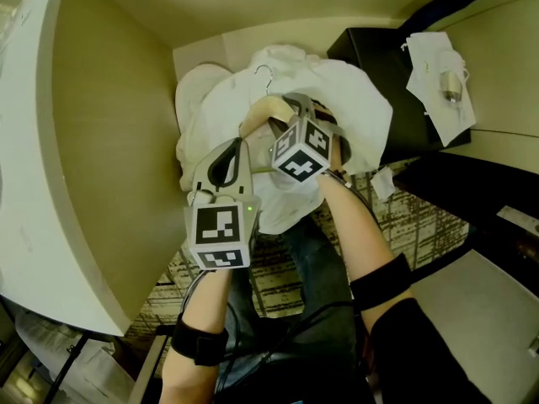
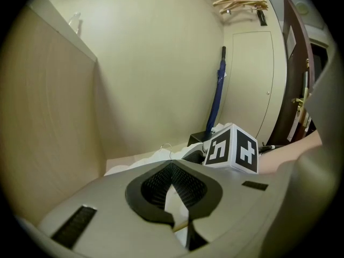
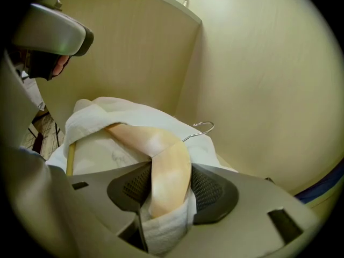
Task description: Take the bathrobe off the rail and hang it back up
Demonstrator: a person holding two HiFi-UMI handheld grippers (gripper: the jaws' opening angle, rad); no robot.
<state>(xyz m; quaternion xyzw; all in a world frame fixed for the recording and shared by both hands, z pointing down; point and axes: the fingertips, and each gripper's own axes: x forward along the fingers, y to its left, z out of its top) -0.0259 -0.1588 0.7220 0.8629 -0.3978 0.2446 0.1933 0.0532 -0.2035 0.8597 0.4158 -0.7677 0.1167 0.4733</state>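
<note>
No text, brand or number can be read anywhere. The cube on the left gripper and the cube on the right gripper carry only black-and-white square markers, which are patterns and not letters. Beyond the right gripper and off to its right, white papers lie on a dark box, and any print on them is too small to make out. Far ahead of the left gripper and to its right, a pale notice hangs on a door, and it is too small to read.
</note>
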